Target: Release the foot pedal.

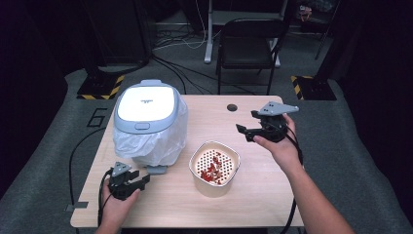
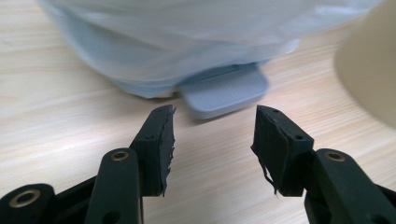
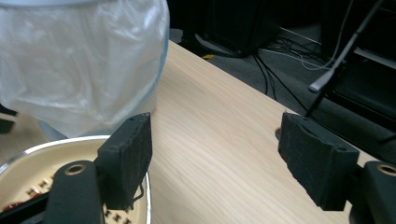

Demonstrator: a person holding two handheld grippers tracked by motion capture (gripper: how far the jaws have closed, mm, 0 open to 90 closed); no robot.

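Two grippers are at work over one wooden table (image 1: 253, 195). Nearest, at the front left edge, the left gripper (image 1: 139, 181) sits in the person's left hand (image 1: 117, 202), low over the wood, its jaws spread with only bare table between them. It points at the one grey pedal (image 2: 224, 89) that juts from the foot of the bin, just ahead of the pads and apart from them.

Next comes one cream bucket (image 1: 214, 168) near the middle of the table, with a perforated insert and a scatter of red scraps (image 1: 212, 170) lying on it. It stands just right of the pedal.

Behind these stands one pedal bin (image 1: 148, 122) on the left of the table, lid down, with a clear plastic bag (image 3: 79, 60) draped over its sides.

On the right, the right gripper (image 1: 243, 130) is held in the air in the right hand (image 1: 280, 146), beyond the bucket and well apart from the bin, jaws spread and holding nothing, pointing leftward.

Past the table one dark chair (image 1: 248, 44) stands on the grey floor, with cables around it.
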